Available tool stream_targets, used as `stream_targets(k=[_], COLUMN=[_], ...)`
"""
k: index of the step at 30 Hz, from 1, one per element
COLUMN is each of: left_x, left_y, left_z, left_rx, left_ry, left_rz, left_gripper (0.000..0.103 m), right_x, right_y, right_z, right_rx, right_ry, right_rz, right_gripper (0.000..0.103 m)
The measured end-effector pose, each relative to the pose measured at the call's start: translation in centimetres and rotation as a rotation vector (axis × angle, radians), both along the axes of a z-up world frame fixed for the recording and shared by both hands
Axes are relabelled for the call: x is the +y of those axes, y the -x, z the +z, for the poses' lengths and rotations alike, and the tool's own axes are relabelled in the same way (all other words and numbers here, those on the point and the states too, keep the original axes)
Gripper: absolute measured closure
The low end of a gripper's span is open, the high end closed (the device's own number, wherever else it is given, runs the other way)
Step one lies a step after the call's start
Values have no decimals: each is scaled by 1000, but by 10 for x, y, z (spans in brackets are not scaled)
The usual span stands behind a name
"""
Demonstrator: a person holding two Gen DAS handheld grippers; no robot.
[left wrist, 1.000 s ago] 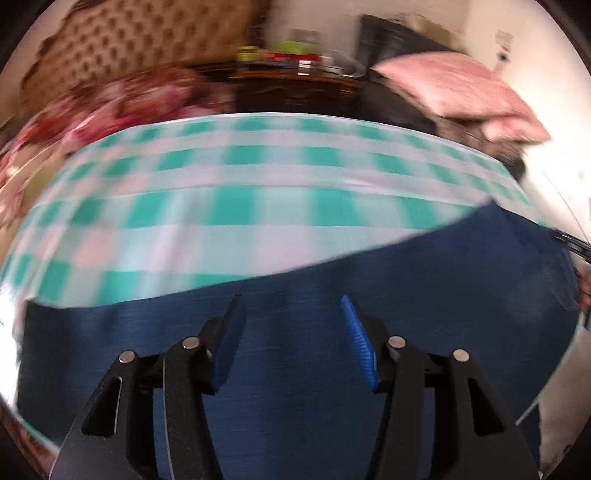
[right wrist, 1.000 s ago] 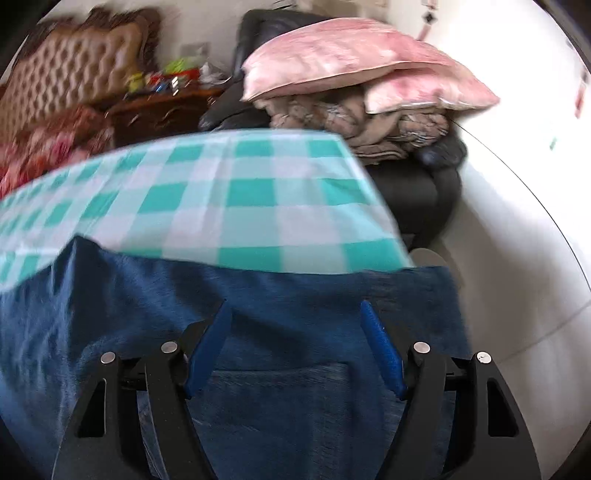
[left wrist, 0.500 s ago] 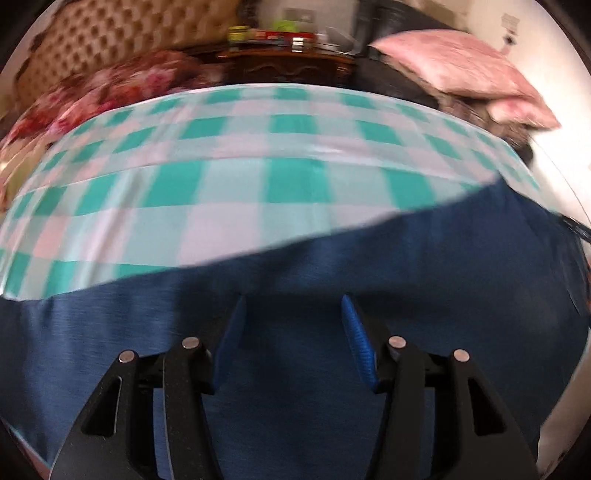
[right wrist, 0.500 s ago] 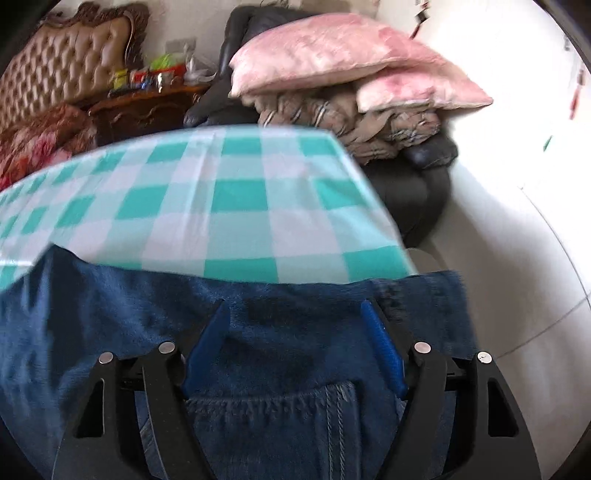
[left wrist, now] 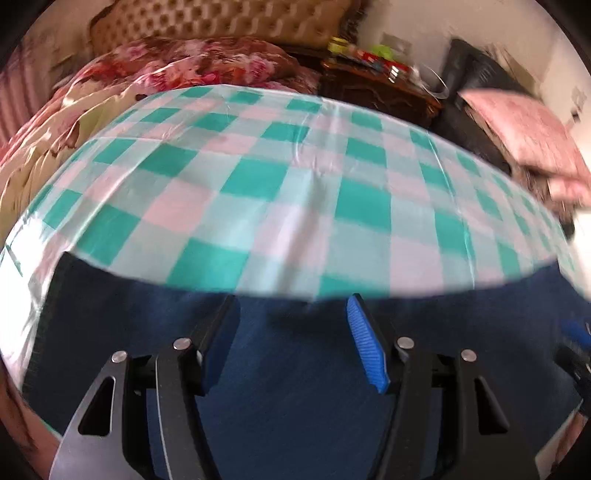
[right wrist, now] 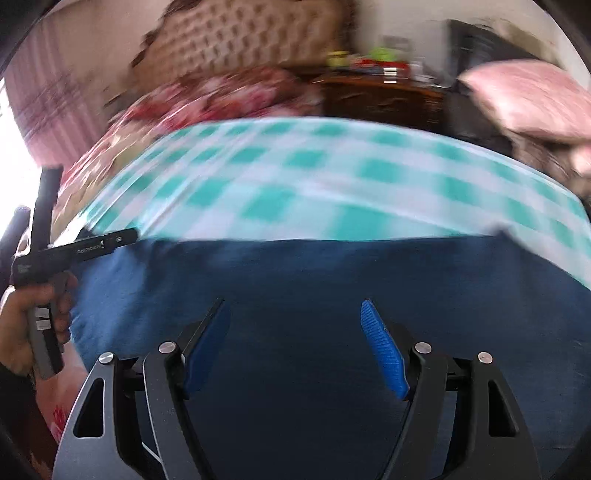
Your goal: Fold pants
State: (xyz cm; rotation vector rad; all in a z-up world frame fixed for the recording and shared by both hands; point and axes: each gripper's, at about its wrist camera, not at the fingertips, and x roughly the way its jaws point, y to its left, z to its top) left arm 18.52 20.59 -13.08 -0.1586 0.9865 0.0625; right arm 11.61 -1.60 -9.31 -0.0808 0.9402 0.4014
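Across the near edge of the checked cloth (left wrist: 295, 192) we see the pants (left wrist: 295, 369), dark blue denim spread flat and reaching from one side of both views to the other. Our left gripper (left wrist: 293, 306) hangs over the denim with its two fingers spread wide and nothing between them; the blue pads (left wrist: 365, 347) face each other across bare fabric. Our right gripper (right wrist: 295, 310) is likewise wide apart above the pants (right wrist: 314, 295), gripping nothing. Whether either gripper's tips touch the cloth we cannot tell, since both views are blurred.

From the right wrist we see the left hand (right wrist: 22, 332) at the far left, wrapped around the handle of its gripper, whose black body juts toward the left end of the pants. From the left wrist, a blurred bit of blue and black at the right edge looks like part of the other gripper.

Beyond the green-and-white cloth lie a floral quilt (left wrist: 177, 70), a tufted headboard (left wrist: 221, 22), a dark wooden nightstand (left wrist: 376, 88) with small items on top, and a pink pillow (left wrist: 524, 133) on a dark chair.
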Motion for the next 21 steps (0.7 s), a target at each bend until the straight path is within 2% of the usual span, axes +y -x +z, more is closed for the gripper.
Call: stream_targets(k=[3,4,6,8,9,10,11,12,13,14,16,18,21], left_x=[21,39,61,88,98,113,123,125,116,106,73,45,18], left_y=[14,20,26,28,29,31,35,38,43,47,57,68,78], left_z=[-14,-20,-23,-21,-20,-17,-10,-4,5,10,14,10,-17], left_rx=[48,60,43,49,52,39,22,8,-29,-65,-108,-149,-82], left_ry=[-51,-68,-57,-150,-169,-125,-68,-78,-120,-126,-93,-93,-162], left_rz=[-19,-2,25,87,122,151,173,197,186,132,-15,-118,-211], left_gripper=[42,33,31,32,34,39,39,39,38,38,37,35,32], right_x=[40,46,49,50,48,47,47,47,46,46,46,49,59], right_y=[-9,-12,-16,-17,-19,-21,-22,-24,-26,-26,-24,-13,8], right_z=[-22,-29,-41,-42,-44,-45,-46,-47,-47,-47,-42,-33,-21], right_rx=[18,27,32,3,3,2,-2,-2,7,14,24,12,-34], right_ry=[73,94,126,137,138,138,141,144,142,138,125,94,82], right_rz=[19,11,-17,-23,-26,-33,-41,-47,-59,-73,-104,-104,-107], right_gripper=[33,33,32,30,28,25,23,20,20,20,20,19,15])
